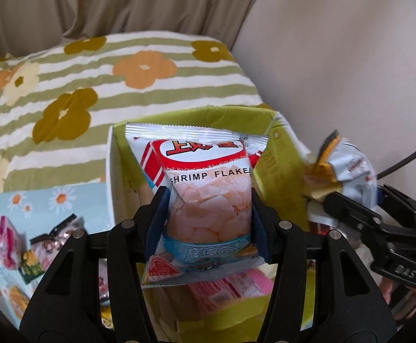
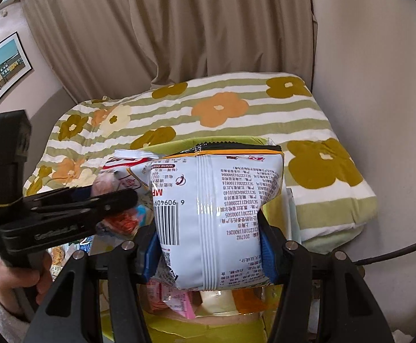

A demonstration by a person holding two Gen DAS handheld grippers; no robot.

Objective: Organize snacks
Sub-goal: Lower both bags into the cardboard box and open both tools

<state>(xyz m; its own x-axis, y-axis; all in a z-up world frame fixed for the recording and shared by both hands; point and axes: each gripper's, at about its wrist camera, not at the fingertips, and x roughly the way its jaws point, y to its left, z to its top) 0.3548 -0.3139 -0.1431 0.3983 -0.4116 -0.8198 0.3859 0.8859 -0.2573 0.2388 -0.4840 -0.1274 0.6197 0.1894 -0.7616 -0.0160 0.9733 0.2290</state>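
My left gripper is shut on a shrimp flakes bag, red, white and pink, held upright over the green cardboard box. My right gripper is shut on a white snack bag, its back with a barcode facing me, held above the same box. That white bag also shows in the left wrist view at the right, and the right gripper beside the box. The left gripper shows in the right wrist view at the left. Pink and orange packets lie inside the box.
A striped flowered quilt lies behind the box. A light blue daisy-print cloth at lower left carries several small snack packets. Beige curtains and a wall stand behind. A framed picture hangs at the left.
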